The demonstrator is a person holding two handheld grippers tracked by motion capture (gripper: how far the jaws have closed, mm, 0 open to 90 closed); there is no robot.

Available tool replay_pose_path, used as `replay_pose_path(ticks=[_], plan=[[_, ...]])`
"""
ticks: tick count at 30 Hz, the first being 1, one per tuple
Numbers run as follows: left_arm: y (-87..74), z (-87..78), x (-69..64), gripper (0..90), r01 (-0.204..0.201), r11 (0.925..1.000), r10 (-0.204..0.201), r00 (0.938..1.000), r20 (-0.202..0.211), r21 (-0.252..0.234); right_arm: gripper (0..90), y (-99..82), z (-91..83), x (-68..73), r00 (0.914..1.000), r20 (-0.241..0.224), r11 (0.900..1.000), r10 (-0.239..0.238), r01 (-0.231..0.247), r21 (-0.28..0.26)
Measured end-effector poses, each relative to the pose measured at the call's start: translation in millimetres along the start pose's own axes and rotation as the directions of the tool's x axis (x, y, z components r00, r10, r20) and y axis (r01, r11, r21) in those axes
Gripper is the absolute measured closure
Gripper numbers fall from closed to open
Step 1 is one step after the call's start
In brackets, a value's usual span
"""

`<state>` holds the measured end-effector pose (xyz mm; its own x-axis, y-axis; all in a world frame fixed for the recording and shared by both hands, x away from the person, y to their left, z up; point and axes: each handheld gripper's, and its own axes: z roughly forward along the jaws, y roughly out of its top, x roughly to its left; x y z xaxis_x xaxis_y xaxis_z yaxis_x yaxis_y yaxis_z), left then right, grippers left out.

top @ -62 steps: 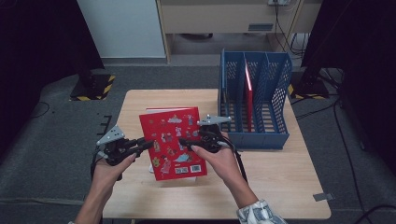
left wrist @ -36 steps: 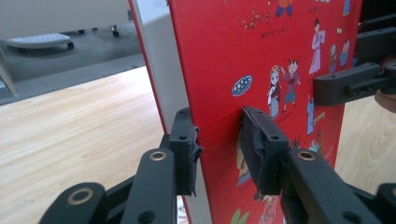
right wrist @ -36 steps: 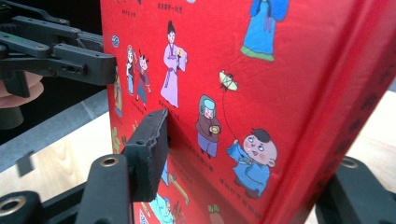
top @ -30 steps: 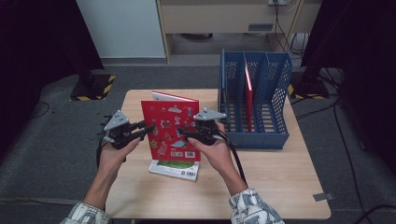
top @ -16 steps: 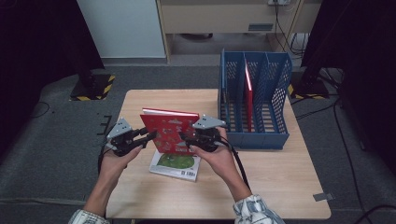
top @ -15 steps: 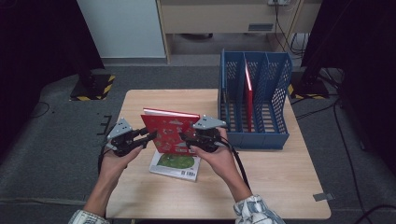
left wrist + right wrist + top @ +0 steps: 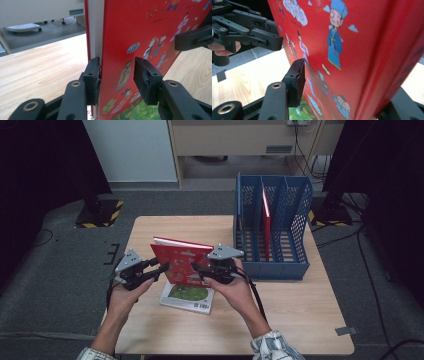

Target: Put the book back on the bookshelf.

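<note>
High view: table (image 7: 310, 300) evenly lit from overhead, wood pale and slightly washed; surroundings fall off to near black at left and right edges; soft, short shadows under the red book (image 7: 182, 262) and the blue rack (image 7: 272, 265); overall image soft, low detail, mild grain in dark floor areas; no hard glare. Left gripper view: bright, diffuse light; book cover saturated, print near top blurred; near jaws sharp; background floor overexposed, hazy. Right gripper view: cover close to lens, out of focus at right; lower right corner in shadow; straight edges bow slightly toward frame borders.
</note>
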<state>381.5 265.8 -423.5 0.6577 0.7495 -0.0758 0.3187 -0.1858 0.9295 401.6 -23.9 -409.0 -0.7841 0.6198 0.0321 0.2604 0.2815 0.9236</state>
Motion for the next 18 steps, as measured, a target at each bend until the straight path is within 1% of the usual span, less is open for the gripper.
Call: replay_pose_path(ticks=[6,10,13,18], plan=[[-3.8,2.9,-0.7,55.6,0.006,1.0,-0.006,1.0,-0.008,0.004,45.8,0.5,1.4,-1.0,0.9999,-0.006,0.9999,0.012,-0.012,0.0],[-3.4,4.7,-1.1,55.4,0.016,0.9999,-0.016,0.9996,-0.023,-0.002,49.4,1.7,0.5,-0.8,0.9997,-0.012,0.9997,0.023,-0.023,-0.005],[-2.8,5.6,-0.3,54.6,0.027,0.9996,-0.027,0.999,-0.034,-0.008,54.2,3.9,-1.6,0.5,0.9996,-0.024,0.9998,0.018,-0.018,-0.009],[-2.7,6.5,0.7,53.5,0.033,0.9994,-0.034,0.9984,-0.045,-0.01,57.3,5.9,-4.2,3.2,0.9995,-0.031,0.9998,0.011,-0.012,-0.016]])
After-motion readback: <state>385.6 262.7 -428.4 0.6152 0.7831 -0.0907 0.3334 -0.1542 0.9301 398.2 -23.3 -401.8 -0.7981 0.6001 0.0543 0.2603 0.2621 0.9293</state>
